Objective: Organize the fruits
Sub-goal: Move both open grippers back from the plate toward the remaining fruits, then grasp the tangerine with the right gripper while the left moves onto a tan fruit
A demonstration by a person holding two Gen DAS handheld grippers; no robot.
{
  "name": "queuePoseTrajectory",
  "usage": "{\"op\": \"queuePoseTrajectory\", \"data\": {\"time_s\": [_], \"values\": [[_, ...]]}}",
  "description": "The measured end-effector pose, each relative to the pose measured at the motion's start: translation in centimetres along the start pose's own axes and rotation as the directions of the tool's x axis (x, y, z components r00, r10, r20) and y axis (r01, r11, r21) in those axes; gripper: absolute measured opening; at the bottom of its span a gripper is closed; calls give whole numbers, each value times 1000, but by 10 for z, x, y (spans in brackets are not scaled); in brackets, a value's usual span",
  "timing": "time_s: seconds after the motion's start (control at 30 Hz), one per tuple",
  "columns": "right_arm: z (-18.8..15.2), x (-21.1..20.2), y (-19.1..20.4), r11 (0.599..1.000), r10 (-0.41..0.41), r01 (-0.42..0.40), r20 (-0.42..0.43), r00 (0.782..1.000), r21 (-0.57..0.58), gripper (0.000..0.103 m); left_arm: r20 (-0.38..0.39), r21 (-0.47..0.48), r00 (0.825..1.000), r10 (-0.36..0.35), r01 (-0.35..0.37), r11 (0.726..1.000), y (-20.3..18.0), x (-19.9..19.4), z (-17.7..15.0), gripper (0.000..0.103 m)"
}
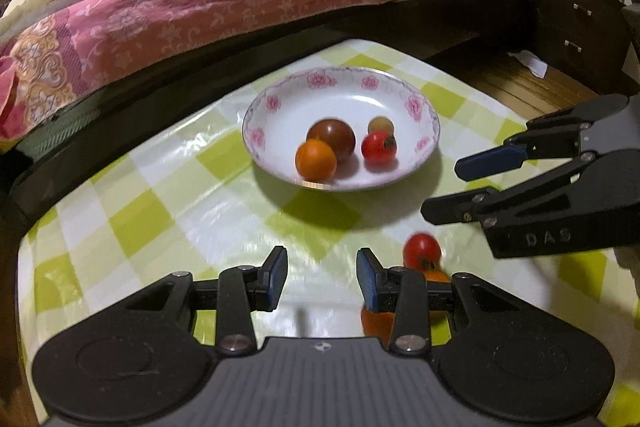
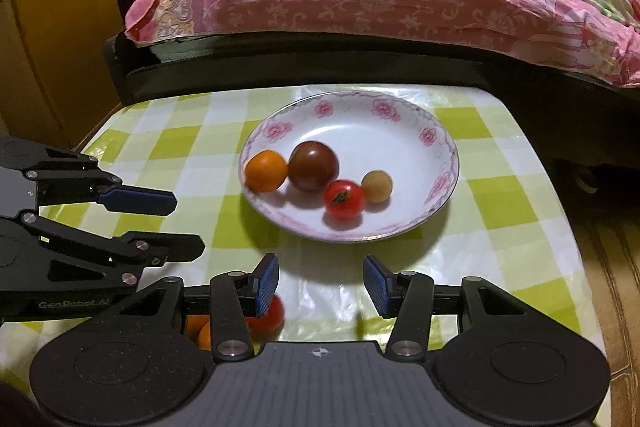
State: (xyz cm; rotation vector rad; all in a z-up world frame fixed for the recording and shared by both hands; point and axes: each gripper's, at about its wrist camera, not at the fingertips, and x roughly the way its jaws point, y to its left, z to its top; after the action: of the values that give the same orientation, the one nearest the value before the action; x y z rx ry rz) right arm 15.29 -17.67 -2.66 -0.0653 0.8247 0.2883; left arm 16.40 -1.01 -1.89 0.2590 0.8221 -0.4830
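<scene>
Both grippers hang over the green-and-white checked tablecloth (image 2: 500,203) with nothing between their blue pads: the left gripper (image 1: 322,277) is spread wide, and the right gripper (image 2: 320,285) is spread just as wide. Dead ahead at twelve o'clock sits the pink-flowered white dish (image 2: 436,183), and it holds four fruits: an orange tomato (image 2: 266,171) touching a big dark brown tomato (image 2: 314,166), a red cherry tomato (image 2: 344,199) touching a small tan fruit (image 2: 377,187). Outside the dish, another red cherry tomato (image 1: 422,251) lies on the cloth at about four o'clock of the dish in the left view, just beside the left gripper's right finger, and orange fruit (image 1: 376,323) shows partly hidden behind that finger. The right gripper's body crosses in at three o'clock there and reads "DAS"; in the right view the left gripper's body at eight o'clock reads "GenRobot.AI". Beyond the table a bed under a pink floral quilt (image 1: 224,3) fills the far side, with a dark drawer cabinet (image 1: 576,27) at two o'clock.
</scene>
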Motion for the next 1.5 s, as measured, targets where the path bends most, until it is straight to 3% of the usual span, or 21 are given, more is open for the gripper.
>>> {"op": "queuePoseTrajectory", "data": {"time_s": [0.57, 1.5], "values": [[-27, -18, 30, 996, 73, -76, -60, 995, -48, 45, -83, 21, 995, -59, 61, 998, -19, -21, -41, 45], [-32, 9, 41, 988, 126, -137, -136, 983, -69, 45, -116, 51, 991, -72, 78, 996, -26, -3, -45, 45]]}}
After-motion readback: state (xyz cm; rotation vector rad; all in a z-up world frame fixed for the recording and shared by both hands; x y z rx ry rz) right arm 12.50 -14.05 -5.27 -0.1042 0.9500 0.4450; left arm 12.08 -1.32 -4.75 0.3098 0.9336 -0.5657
